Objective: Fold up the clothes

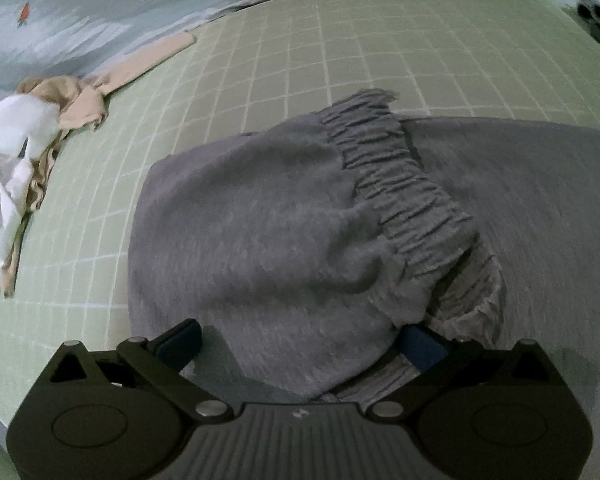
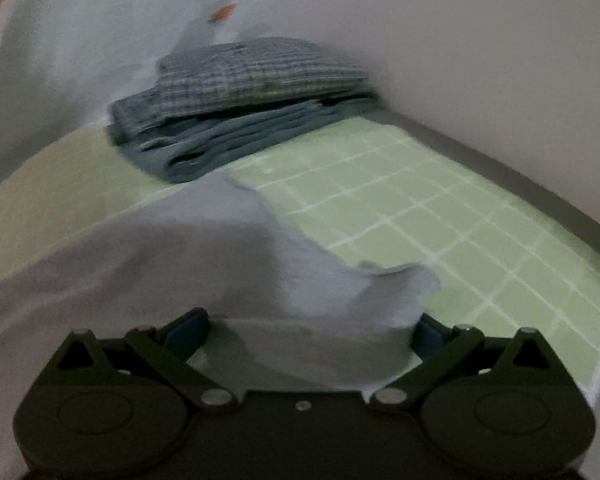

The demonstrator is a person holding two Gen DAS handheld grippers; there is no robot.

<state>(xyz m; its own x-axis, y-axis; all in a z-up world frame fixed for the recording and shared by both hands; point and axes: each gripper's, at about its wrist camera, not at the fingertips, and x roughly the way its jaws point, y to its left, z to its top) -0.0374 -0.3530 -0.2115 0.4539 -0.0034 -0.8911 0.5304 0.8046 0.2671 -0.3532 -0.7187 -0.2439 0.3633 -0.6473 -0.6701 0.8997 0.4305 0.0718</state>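
Observation:
A grey garment (image 1: 260, 220) with a gathered elastic waistband (image 1: 400, 184) lies on the green grid mat (image 1: 260, 80), its upper layer folded over so the waistband runs diagonally. My left gripper (image 1: 302, 340) is open at the garment's near edge. The cloth bulges between its wide-set blue-padded fingers (image 1: 180, 346). In the right wrist view, another part of the grey garment (image 2: 180, 248) rises in a blurred hump. My right gripper (image 2: 310, 332) is also open, with the cloth's edge lying across the gap between its fingers (image 2: 428, 338).
A loose pile of beige and white clothes (image 1: 24, 136) lies at the mat's left edge. A folded stack of plaid and teal clothes (image 2: 240, 104) sits at the far end of the mat (image 2: 460, 220), against a carrot-print sheet (image 2: 100, 20). A pale wall (image 2: 480, 60) runs along the right.

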